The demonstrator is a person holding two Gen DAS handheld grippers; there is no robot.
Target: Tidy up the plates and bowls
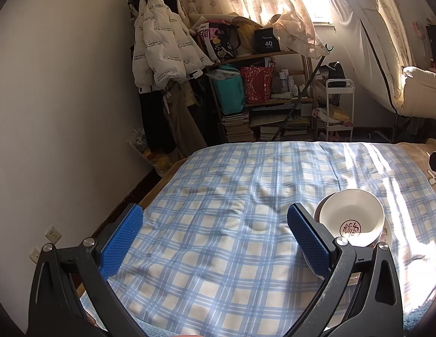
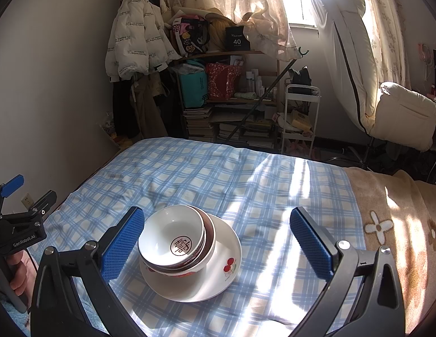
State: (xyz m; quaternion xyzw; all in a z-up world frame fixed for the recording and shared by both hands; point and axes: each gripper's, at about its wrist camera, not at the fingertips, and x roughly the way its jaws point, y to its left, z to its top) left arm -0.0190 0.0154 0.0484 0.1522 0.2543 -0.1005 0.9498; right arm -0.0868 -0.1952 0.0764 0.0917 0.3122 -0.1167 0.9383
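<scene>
Nested white bowls (image 2: 173, 241) with a red emblem inside the top one sit on a white plate (image 2: 218, 275) with a cherry print, all on the blue checked bedspread (image 2: 218, 174). My right gripper (image 2: 218, 241) is open, hanging above and just right of the stack; its left pad is close to the bowl rim. My left gripper (image 1: 215, 241) is open over bare bedspread, with the bowl stack (image 1: 350, 216) just beyond its right finger. In the right wrist view the left gripper (image 2: 18, 196) shows at the far left, held by a hand.
The bed runs up to a wall on the left. Beyond its far edge stand a cluttered shelf (image 2: 226, 98), a white cart (image 2: 300, 112), hanging coats and a padded chair (image 2: 400, 118). A beige flowered blanket (image 2: 392, 224) covers the bed's right side.
</scene>
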